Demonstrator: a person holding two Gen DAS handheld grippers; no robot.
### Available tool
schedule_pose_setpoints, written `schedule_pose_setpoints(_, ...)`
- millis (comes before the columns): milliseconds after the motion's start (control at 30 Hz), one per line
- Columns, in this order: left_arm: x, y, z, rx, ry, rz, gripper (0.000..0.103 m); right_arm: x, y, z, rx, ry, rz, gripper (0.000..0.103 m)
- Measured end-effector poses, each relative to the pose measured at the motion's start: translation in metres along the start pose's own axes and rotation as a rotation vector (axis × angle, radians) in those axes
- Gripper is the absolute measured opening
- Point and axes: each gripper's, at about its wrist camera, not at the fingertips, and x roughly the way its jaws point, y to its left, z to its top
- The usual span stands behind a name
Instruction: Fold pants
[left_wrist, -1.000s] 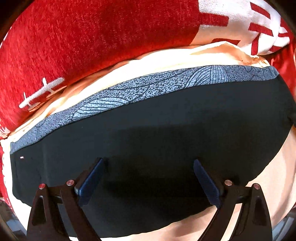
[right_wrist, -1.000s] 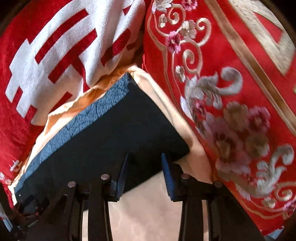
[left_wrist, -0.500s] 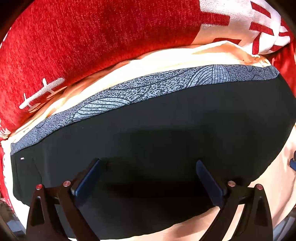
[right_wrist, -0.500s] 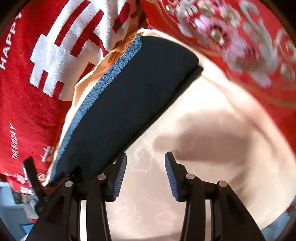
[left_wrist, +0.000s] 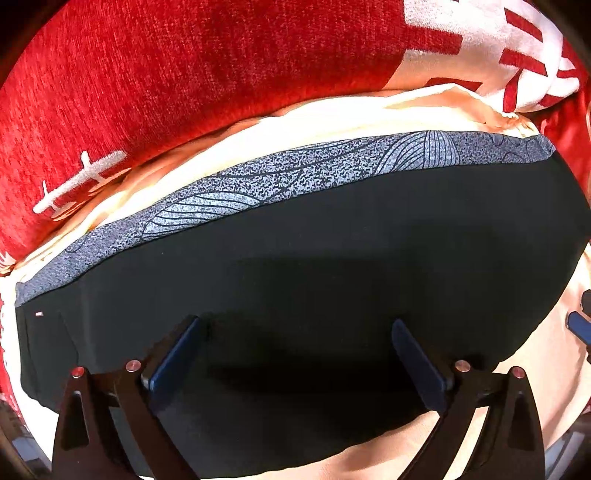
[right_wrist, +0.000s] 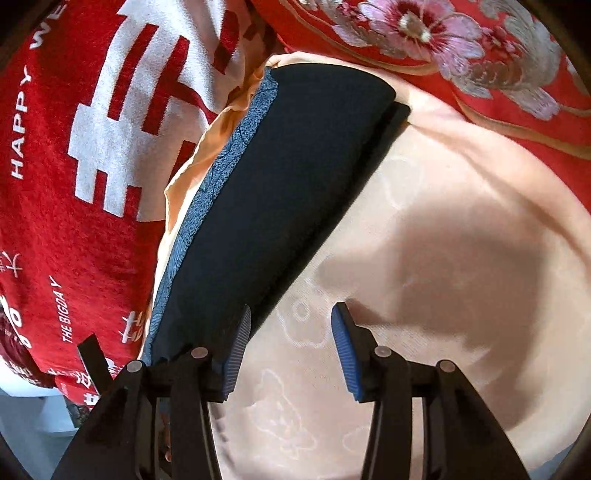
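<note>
Black pants (left_wrist: 332, 280), folded slab, patterned waistband (left_wrist: 295, 177) up top, lie on peach bed sheet (right_wrist: 443, 229). Left hand-held gripper (left_wrist: 295, 362) spread wide above them, empty. Right hand-held gripper (right_wrist: 291, 343) half-open over bare sheet. Tip: pinch lower edge evenly, both sides.

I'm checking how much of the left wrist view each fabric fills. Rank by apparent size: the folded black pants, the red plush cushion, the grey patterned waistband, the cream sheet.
1. Folded black pants
2. Red plush cushion
3. Cream sheet, in scattered patches
4. Grey patterned waistband

The last two look close; fisheye distortion makes that order unsure.
</note>
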Motion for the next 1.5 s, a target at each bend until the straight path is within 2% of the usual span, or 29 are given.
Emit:
schedule_pose_setpoints(233, -0.018, -0.013, 0.004, 0.001, -0.041, -0.040, 0.101, -0.004, -0.009, 0.007, 0.034, -0.076, 0.055, 0.049)
schedule_pose_setpoints(367, -0.004, -0.028, 0.007, 0.015, -0.015, -0.026, 0.101, 0.003, -0.016, 0.017, 0.065, -0.090, 0.075, 0.049)
schedule_pose_setpoints(500, 0.001, -0.026, 0.001, -0.004, -0.041, -0.022, 0.101, 0.010, -0.023, 0.025, 0.085, -0.112, 0.130, 0.049)
schedule_pose_setpoints(633, 0.007, -0.019, -0.007, -0.013, -0.047, -0.030, 0.102, 0.018, -0.024, 0.037, 0.077, -0.178, 0.179, 0.049)
schedule_pose_setpoints(733, 0.007, -0.021, -0.009, 0.014, -0.059, -0.012, 0.101, 0.024, -0.018, 0.044, 0.067, -0.236, 0.179, 0.049)
schedule_pose_setpoints(767, 0.007, -0.021, -0.009, 0.021, -0.058, -0.010, 0.100, 0.025, -0.014, 0.046, 0.064, -0.242, 0.173, 0.051)
schedule_pose_setpoints(800, 0.005, -0.021, -0.006, 0.027, -0.056, -0.022, 0.088, 0.026, -0.010, 0.048, 0.061, -0.237, 0.161, 0.050)
schedule_pose_setpoints(833, 0.001, -0.021, -0.003, 0.027, -0.055, -0.037, 0.074, 0.027, -0.007, 0.050, 0.064, -0.225, 0.146, 0.040)
schedule_pose_setpoints(900, -0.007, -0.022, 0.004, 0.023, -0.068, -0.045, 0.071, 0.027, -0.005, 0.055, 0.075, -0.194, 0.121, 0.020)
schedule_pose_setpoints(933, -0.013, -0.022, 0.008, 0.020, -0.096, -0.034, 0.071, 0.023, -0.004, 0.056, 0.070, -0.191, 0.147, 0.017)
schedule_pose_setpoints(1033, -0.024, -0.031, 0.019, 0.031, -0.179, -0.039, 0.071, 0.004, 0.017, 0.054, -0.039, -0.198, 0.176, 0.016)
schedule_pose_setpoints(1067, -0.021, -0.035, 0.023, 0.036, -0.177, -0.044, 0.071, -0.003, 0.025, 0.053, -0.076, -0.204, 0.183, 0.015)
schedule_pose_setpoints(1133, -0.004, -0.046, 0.021, 0.050, -0.122, -0.073, 0.071, -0.014, 0.042, 0.048, -0.150, -0.215, 0.196, 0.015)
schedule_pose_setpoints(1167, 0.007, -0.052, 0.018, 0.053, -0.086, -0.092, 0.066, -0.018, 0.049, 0.046, -0.177, -0.218, 0.197, 0.015)
schedule_pose_setpoints(1200, 0.014, -0.059, 0.012, 0.064, -0.093, -0.075, 0.064, -0.021, 0.056, 0.044, -0.207, -0.220, 0.196, 0.015)
schedule_pose_setpoints(1267, 0.012, -0.067, 0.005, 0.110, -0.156, -0.031, 0.061, -0.020, 0.071, 0.039, -0.273, -0.199, 0.179, 0.015)
schedule_pose_setpoints(1367, 0.013, -0.061, 0.006, 0.115, -0.156, -0.067, 0.061, -0.023, 0.091, 0.030, -0.372, -0.206, 0.139, 0.015)
schedule_pose_setpoints(1467, 0.015, -0.037, 0.011, 0.079, -0.120, -0.141, 0.069, -0.026, 0.109, 0.024, -0.447, -0.205, 0.102, 0.015)
schedule_pose_setpoints(1500, 0.013, -0.027, 0.011, 0.064, -0.112, -0.139, 0.078, -0.028, 0.115, 0.021, -0.471, -0.209, 0.089, 0.015)
